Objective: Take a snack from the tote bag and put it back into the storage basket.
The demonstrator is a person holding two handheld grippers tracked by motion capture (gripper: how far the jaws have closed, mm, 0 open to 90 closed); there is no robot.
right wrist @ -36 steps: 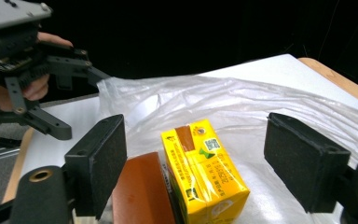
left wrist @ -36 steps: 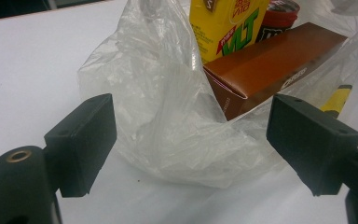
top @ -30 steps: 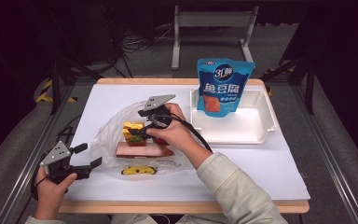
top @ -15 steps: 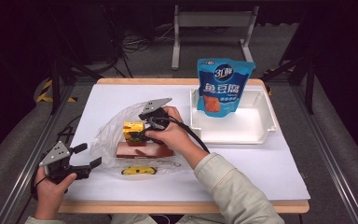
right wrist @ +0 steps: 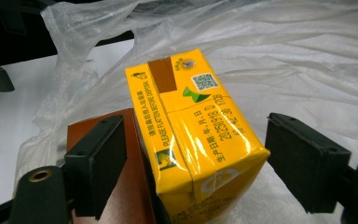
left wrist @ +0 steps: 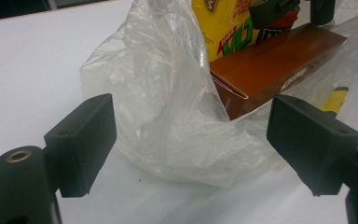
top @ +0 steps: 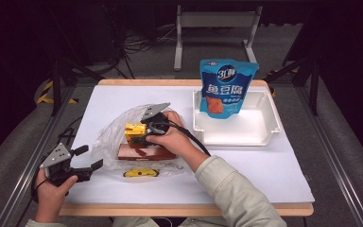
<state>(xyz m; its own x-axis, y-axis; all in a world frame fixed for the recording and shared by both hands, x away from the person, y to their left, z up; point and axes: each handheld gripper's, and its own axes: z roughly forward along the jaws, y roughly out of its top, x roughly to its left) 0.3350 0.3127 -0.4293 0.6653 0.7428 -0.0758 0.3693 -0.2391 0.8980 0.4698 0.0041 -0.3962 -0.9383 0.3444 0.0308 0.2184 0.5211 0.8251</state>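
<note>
The right gripper [top: 144, 134] sits at the yellow drink carton [top: 135, 132] in the middle of the bench [top: 246, 165], and compared with a second ago it has barely shifted: the hand has settled a little lower and closer on the carton, nothing more. In the right gripper view the jaws stand apart on either side of the carton [right wrist: 193, 135], one black pad near each face with daylight between, so the carton is framed but not clamped. It stands on the brown box [top: 146, 152], both of them lying in the crumpled clear plastic bag [top: 111, 137]. The left gripper [top: 82, 163] has held its place near the front left corner of the bench, jaws wide apart, pointed at the loose near edge of the bag [left wrist: 168, 121] with the brown box [left wrist: 270, 70] showing behind the film. A small yellow packet [top: 141, 173] lies just in front of the box; whether it is inside the bag or under a fold of it I can't quite tell from here. Off to the right the white tray [top: 264, 132] holds a blue snack pouch [top: 227, 87] standing upright. With so little movement, my guess is the right hand has finished lining up and the squeeze on the carton comes next, likely to lift it out of the bag toward the tray.
</note>
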